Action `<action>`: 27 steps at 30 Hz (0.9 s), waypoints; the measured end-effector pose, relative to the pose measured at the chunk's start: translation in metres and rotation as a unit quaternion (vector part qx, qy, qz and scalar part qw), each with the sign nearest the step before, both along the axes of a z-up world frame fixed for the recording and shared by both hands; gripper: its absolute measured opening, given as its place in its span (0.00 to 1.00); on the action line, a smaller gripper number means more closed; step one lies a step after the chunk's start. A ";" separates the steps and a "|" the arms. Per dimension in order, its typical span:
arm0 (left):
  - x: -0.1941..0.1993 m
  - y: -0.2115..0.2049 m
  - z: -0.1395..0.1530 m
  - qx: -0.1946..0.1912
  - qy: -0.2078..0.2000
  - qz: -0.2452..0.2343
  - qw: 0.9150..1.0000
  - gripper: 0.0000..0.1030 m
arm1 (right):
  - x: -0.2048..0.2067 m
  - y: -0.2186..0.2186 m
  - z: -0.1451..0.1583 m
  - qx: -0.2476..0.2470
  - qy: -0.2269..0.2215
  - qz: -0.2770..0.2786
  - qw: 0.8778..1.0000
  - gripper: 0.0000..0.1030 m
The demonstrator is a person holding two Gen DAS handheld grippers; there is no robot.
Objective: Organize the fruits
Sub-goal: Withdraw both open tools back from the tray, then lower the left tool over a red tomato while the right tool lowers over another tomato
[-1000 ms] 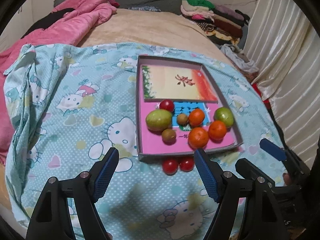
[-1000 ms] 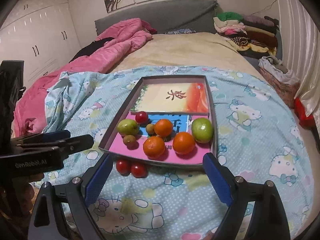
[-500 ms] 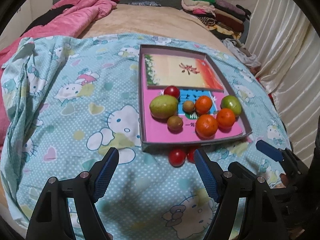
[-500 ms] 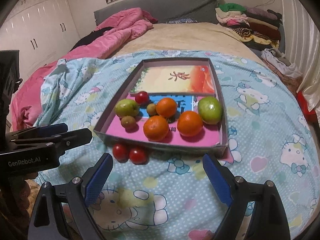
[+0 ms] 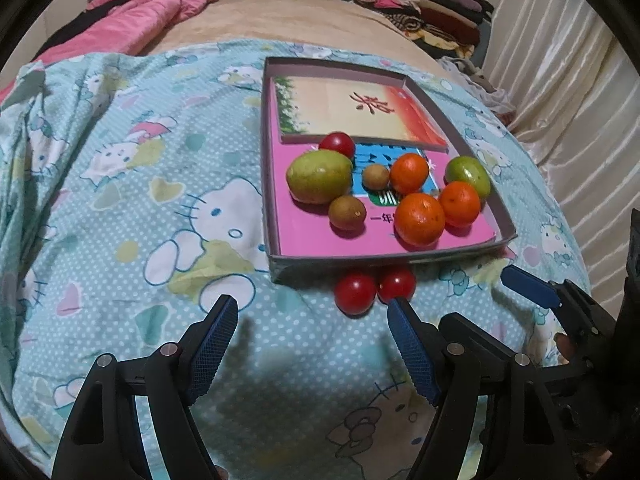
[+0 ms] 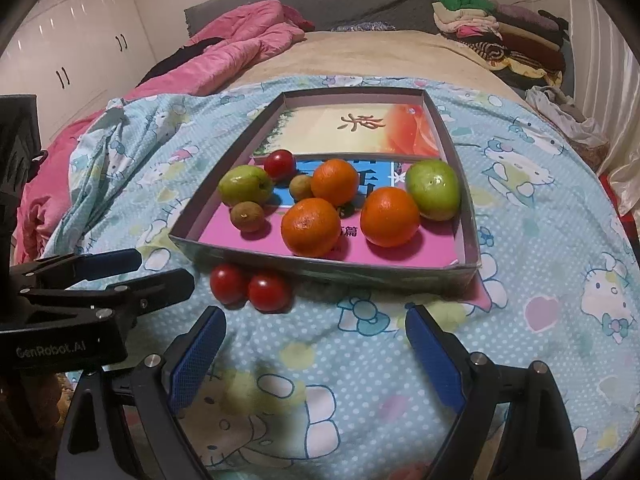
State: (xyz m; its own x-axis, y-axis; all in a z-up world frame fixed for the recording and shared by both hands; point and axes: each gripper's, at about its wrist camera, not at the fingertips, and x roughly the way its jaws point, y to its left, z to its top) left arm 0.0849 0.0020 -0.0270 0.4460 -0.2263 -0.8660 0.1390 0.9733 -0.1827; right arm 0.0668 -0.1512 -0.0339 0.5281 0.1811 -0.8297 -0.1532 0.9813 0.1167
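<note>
1. The left gripper (image 5: pixel 312 308) stands with its jaws wide apart and nothing between them, above the cartoon-cat bedsheet (image 5: pixel 132 208).
2. The right gripper (image 6: pixel 316 320) is likewise spread wide and empty, over the same sheet, just beside the left one.
3. Two red tomatoes (image 5: pixel 374 286) lie on the sheet, touching each other, just outside the near wall of the cardboard tray (image 5: pixel 266 184); seen from the left wrist they sit just beyond the tip of that gripper's right finger (image 5: pixel 412 350).
4. From the right wrist, the tomatoes lie beyond and a little outside its left finger (image 6: pixel 198 358), near the tray's near left corner.
5. Inside the tray, in its near half, lie three oranges (image 6: pixel 310 226), two green fruits (image 6: pixel 434 188), two small brown fruits (image 6: pixel 247 216) and one more red tomato (image 6: pixel 280 164).
6. The tray's far half holds a printed card (image 6: pixel 360 128) with no fruit on it.
7. Beyond the tray lie a pink quilt (image 6: pixel 240 56) and stacked clothes (image 6: pixel 496 32).
</note>
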 end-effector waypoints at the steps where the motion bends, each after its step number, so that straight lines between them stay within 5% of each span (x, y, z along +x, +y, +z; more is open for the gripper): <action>1: 0.000 -0.001 -0.002 -0.001 0.002 -0.001 1.000 0.77 | 0.000 0.000 -0.002 0.001 0.002 0.001 1.000 0.89; 18: 0.013 -0.005 -0.023 -0.015 0.020 -0.013 1.000 0.67 | 0.013 0.012 -0.025 -0.032 0.012 0.011 0.999 0.88; 27: 0.015 -0.013 -0.025 -0.030 0.020 -0.042 0.999 0.47 | 0.016 0.016 -0.034 -0.031 0.013 0.027 0.999 0.70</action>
State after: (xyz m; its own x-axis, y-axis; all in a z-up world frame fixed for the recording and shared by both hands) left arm 0.1002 -0.0114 -0.0521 0.3896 -0.3124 -0.8664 0.2104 0.9460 -0.2465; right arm 0.0830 -0.1350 -0.0681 0.4964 0.1559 -0.8540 -0.2029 0.9773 0.0604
